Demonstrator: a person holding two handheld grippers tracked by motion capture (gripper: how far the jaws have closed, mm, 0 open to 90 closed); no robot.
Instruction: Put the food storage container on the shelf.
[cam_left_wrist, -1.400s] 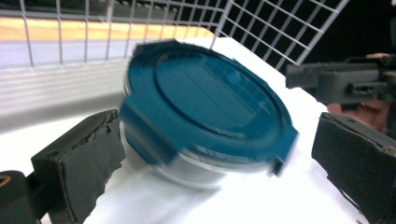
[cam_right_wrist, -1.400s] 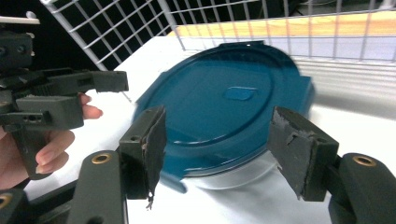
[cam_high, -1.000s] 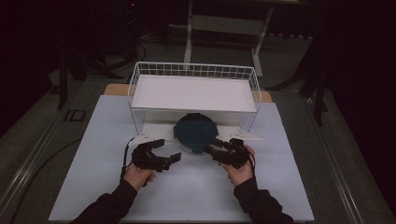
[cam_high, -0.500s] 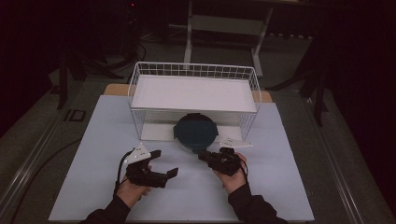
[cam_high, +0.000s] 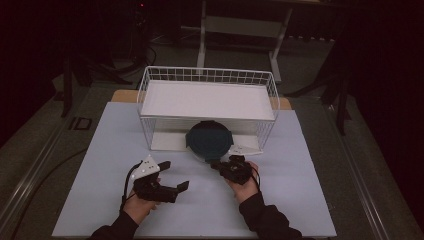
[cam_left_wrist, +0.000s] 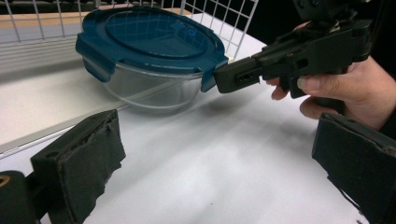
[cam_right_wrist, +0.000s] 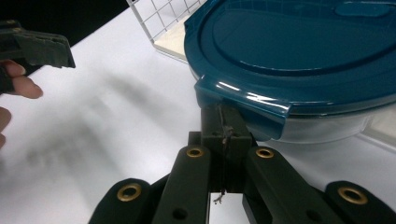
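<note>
A round glass container with a dark blue clip-on lid stands on the white table at the front foot of the wire basket. My right gripper is shut with nothing between its jaws. Its tips sit just under the lid's front clip tab, touching or nearly touching it. From the left gripper view, the right gripper meets that same tab. My left gripper is open and empty, left of the container and apart from it, with its pads spread wide.
The white wire basket holds a white board and stands on a flat white base. Pale blue-white table surface extends around both hands. Dark floor and stand legs lie beyond the table.
Both hands have drawn back toward the near edge. The right gripper's shut tips now point at the lid's front tab. The container has not moved.
</note>
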